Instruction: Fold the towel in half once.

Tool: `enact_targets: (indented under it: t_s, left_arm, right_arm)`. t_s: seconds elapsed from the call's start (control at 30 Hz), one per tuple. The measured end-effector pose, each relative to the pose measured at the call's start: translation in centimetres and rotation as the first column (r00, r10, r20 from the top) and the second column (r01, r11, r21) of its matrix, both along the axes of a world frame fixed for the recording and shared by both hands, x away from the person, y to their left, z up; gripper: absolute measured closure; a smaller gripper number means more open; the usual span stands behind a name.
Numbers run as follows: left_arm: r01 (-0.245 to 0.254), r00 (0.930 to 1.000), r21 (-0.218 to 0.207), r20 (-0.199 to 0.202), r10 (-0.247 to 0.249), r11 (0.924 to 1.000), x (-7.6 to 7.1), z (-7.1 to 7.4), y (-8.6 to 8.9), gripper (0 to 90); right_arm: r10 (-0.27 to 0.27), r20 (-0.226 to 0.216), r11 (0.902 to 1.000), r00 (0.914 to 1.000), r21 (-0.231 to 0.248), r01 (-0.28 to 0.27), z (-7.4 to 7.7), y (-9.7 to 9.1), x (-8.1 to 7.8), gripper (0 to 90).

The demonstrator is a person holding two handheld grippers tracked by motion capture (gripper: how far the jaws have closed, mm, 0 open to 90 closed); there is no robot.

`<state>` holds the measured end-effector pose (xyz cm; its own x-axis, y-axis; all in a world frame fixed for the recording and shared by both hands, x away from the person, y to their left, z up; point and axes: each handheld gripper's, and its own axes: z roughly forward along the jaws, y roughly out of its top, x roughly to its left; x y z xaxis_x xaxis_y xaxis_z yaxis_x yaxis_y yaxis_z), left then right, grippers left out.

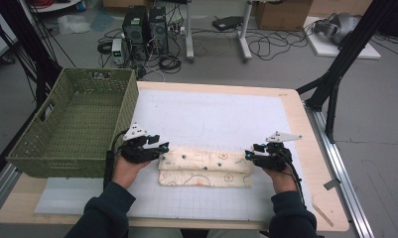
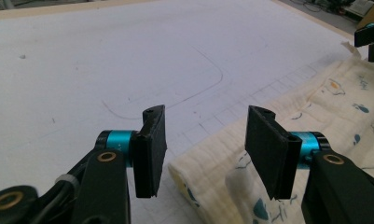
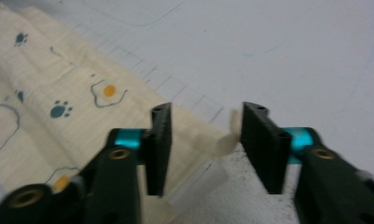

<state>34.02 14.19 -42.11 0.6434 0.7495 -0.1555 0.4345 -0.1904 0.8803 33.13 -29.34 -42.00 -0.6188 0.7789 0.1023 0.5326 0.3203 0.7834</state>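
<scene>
The folded cloth, cream with paw and egg prints, lay on the white mat near the front of the bench, long side running left to right. The left gripper sat at the cloth's left end, its fingers apart with the rolled cloth edge between them but no pad pressing on it. The right gripper was at the right end, fingers likewise apart, the cloth corner under the gap and not pinched. Judged step: a fold just laid down, both ends let go. To do it well, both grippers should lift clear together without dragging the top layer, then re-pinch both layers at matching corners so the next fold lands square. The green basket stood just left of the cloth.
</scene>
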Motion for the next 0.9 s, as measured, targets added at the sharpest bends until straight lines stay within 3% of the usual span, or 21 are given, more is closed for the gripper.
enact_targets:
  t_s: [0.07, 0.1, 0.3, 0.57, 0.6, 0.67, 0.73, 0.8, 0.9]
  left_arm:
    - [-0.007, 1.0000, 0.003, 0.000, 0.007, 1.0000, 0.1, 0.0, 0.2, 48.7]
    - [-0.011, 0.9999, -0.001, -0.002, 0.011, 0.9999, 0.1, 0.0, 0.2, 48.8]
    - [-0.012, 0.9999, 0.013, -0.003, 0.012, 0.9998, 0.1, -0.1, 0.4, 49.7]
    - [-0.033, 0.9994, 0.026, -0.005, 0.033, 0.9991, 0.4, -0.4, 0.3, 50.8]
    - [-0.036, 0.9993, 0.025, -0.006, 0.036, 0.9990, 0.5, -0.5, 0.3, 50.8]
    - [-0.044, 0.9990, 0.023, -0.010, 0.044, 0.9988, 0.6, -0.6, 0.2, 50.8]
    - [-0.043, 0.9989, 0.028, -0.017, 0.043, 0.9987, 0.7, -0.8, 0.1, 50.8]
    - [-0.042, 0.9989, 0.030, -0.019, 0.043, 0.9987, 0.7, -0.8, 0.1, 50.7]
    - [-0.048, 0.9986, 0.029, -0.020, 0.049, 0.9984, 0.7, -0.8, 0.1, 50.5]
  right_arm:
    - [0.060, -0.009, 0.9982, 0.9981, -0.005, -0.060, -0.1, 0.2, -0.1, 82.5]
    - [0.088, -0.005, 0.9959, 0.9961, -0.020, -0.088, -0.1, 0.3, -0.3, 86.0]
    - [0.186, 0.054, 0.9824, 0.9810, -0.023, -0.185, 0.8, 0.7, -2.4, 87.4]
    - [0.287, 0.064, 0.9578, 0.9559, 0.001, -0.287, 0.7, -1.0, -5.7, 86.9]
    - [0.291, 0.054, 0.9563, 0.9551, 0.009, -0.292, 0.7, -1.2, -6.1, 86.4]
    - [0.328, 0.044, 0.9427, 0.9437, 0.051, -0.330, 0.6, -1.6, -6.6, 80.4]
    - [0.350, 0.074, 0.9287, 0.9339, 0.104, -0.356, 0.8, -2.0, -7.0, 75.0]
    - [0.336, 0.119, 0.9226, 0.9343, 0.158, -0.352, 1.4, -2.5, -7.4, 73.1]
    - [0.314, 0.162, 0.9184, 0.9356, 0.198, -0.342, 2.3, -2.9, -7.2, 70.0]
